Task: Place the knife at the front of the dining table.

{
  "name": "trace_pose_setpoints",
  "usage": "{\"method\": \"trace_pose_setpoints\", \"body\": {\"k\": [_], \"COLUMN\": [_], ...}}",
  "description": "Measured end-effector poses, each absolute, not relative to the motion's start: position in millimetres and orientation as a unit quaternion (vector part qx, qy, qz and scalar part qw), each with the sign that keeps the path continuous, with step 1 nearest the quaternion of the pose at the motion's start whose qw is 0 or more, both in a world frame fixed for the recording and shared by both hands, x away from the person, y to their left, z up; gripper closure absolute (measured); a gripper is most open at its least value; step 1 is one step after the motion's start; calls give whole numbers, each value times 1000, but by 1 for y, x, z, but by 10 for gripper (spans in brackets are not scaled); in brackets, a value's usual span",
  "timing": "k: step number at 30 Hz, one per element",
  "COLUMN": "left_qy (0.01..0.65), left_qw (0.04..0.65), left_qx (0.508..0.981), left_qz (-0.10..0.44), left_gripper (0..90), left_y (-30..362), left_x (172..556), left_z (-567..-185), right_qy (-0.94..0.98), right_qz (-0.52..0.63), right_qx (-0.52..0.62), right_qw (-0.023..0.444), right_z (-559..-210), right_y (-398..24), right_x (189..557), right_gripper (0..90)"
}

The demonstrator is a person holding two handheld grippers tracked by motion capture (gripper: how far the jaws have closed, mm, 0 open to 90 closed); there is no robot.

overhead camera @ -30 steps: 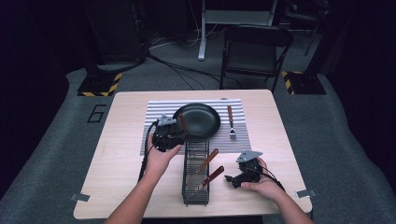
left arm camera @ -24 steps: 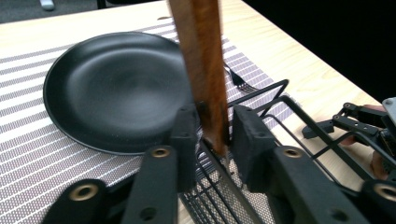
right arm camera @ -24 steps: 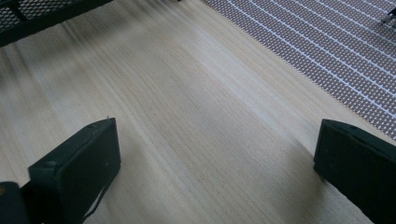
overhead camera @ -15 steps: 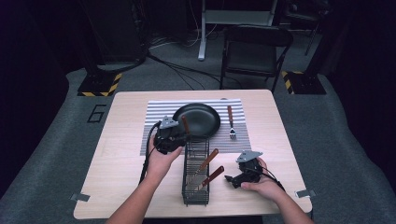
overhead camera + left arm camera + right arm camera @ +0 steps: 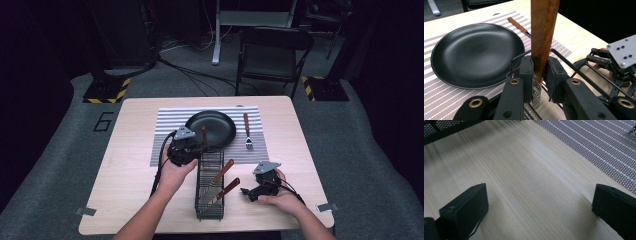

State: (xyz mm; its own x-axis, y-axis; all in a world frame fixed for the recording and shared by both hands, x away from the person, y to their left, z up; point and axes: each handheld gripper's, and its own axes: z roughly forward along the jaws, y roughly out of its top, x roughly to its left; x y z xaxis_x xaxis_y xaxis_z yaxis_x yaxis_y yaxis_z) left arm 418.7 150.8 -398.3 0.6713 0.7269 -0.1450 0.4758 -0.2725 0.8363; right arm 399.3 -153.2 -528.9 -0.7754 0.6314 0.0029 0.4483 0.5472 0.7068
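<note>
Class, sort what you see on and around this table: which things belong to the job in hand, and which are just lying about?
In the job:
left hand-held gripper, shut on the wooden-handled utensil
wire caddy
black plate
striped mat

Lying about:
right hand-held gripper, open over bare table
folding chair

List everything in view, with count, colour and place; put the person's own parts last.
Table: one, light wood, centre.
Placemat: one, grey-and-white striped, far half of the table.
Plate: one, black, on the placemat.
Fork: one, wooden handle, on the placemat right of the plate.
Wire caddy: one, black, near the table's front.
Wooden-handled utensils in the caddy: two, leaning right.
Held utensil: one, brown handle, upright over the caddy.
Chair: one, black, behind the table.
Left gripper: black, clamped on the held utensil's handle.
Right gripper: black, jaws apart over bare table.
</note>
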Motion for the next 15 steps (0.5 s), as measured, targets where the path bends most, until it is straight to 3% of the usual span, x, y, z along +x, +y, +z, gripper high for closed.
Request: {"method": "trace_pose_setpoints", "body": {"k": [15], "left_qy": [376], "left_qw": [458], "left_qx": [796], "left_qz": [122], "left_gripper": [768], "left_y": [154], "left_x": [418], "left_z": [-388], "right_qy": [870], "right_qz": [361], "right_qx": [310], "right_qw": [127], "right_z": [-529], "right_y": [-153], "right_x": [399], "right_gripper": [0]}}
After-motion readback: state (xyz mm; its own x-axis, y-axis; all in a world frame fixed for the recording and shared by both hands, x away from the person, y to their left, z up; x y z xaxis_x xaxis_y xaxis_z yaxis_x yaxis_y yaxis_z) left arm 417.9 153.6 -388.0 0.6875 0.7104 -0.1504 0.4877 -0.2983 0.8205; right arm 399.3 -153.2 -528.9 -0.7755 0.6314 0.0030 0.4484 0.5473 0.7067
